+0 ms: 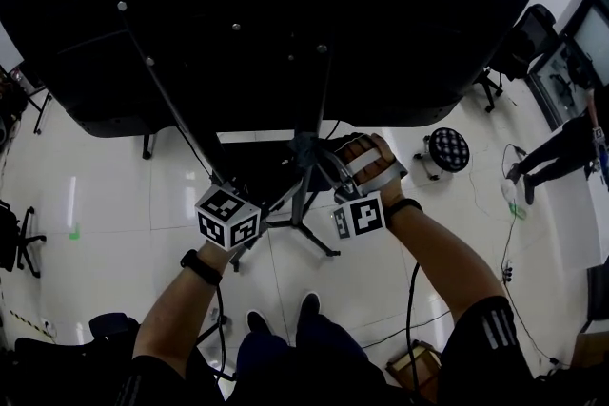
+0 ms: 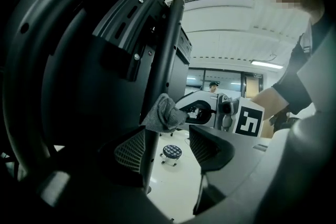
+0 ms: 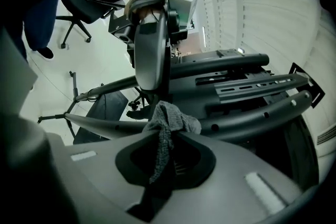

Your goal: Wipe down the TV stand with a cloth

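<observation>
The right gripper (image 3: 169,152) has its 2 jaws closed on a grey cloth (image 3: 170,119). A strip of the cloth hangs down between the jaws, and the bunched end sticks out past their tips and presses against the TV stand (image 1: 303,195). In the left gripper view, that bunch sits against the stand's upright pole (image 2: 169,50), just above the left gripper's jaws.

The left gripper (image 2: 167,148) has its jaws well apart and grips nothing. The pole runs down close beside 1 jaw, with a clear gap to the other (whether the near jaw touches it cannot be told).

From the head view, the 2 grippers sit close together at the pole, under the black back of the TV (image 1: 285,14), with the left one lower and to the left. The stand's legs spread over the pale, glossy floor (image 1: 114,204).

A small round stool (image 1: 447,148) stands on the floor to the right of the stand. A person (image 1: 561,147) stands well apart at the far right edge.
</observation>
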### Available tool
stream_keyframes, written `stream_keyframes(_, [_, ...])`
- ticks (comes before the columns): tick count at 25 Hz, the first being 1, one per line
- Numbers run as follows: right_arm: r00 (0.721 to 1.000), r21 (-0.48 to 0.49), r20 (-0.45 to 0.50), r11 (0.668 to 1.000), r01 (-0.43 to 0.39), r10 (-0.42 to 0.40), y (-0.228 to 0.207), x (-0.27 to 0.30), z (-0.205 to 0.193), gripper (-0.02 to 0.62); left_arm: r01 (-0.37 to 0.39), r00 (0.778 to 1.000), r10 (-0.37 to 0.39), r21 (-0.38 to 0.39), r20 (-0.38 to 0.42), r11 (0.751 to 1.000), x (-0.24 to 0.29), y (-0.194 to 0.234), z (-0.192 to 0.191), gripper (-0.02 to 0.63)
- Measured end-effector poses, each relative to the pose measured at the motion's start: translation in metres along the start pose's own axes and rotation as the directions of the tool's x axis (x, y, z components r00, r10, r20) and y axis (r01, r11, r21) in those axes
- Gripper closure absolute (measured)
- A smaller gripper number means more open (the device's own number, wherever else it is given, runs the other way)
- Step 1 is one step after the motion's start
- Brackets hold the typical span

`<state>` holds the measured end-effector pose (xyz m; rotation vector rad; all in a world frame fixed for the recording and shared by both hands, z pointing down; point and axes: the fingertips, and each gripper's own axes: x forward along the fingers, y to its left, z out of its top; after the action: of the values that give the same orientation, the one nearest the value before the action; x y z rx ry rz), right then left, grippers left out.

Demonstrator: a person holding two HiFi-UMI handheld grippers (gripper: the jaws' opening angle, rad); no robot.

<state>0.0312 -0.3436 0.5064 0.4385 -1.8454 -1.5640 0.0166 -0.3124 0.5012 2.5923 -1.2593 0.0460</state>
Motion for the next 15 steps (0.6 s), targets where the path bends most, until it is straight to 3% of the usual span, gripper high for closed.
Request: stream_keyframes(15, [0.99,0.084,-0.011,0.987,-0.14,0.141,0.116,0.032,-0.003,0.571,-0.034,0.989,0.022,-0.082,-0.143,0.996,0.014,0.034,-0.129,0.321])
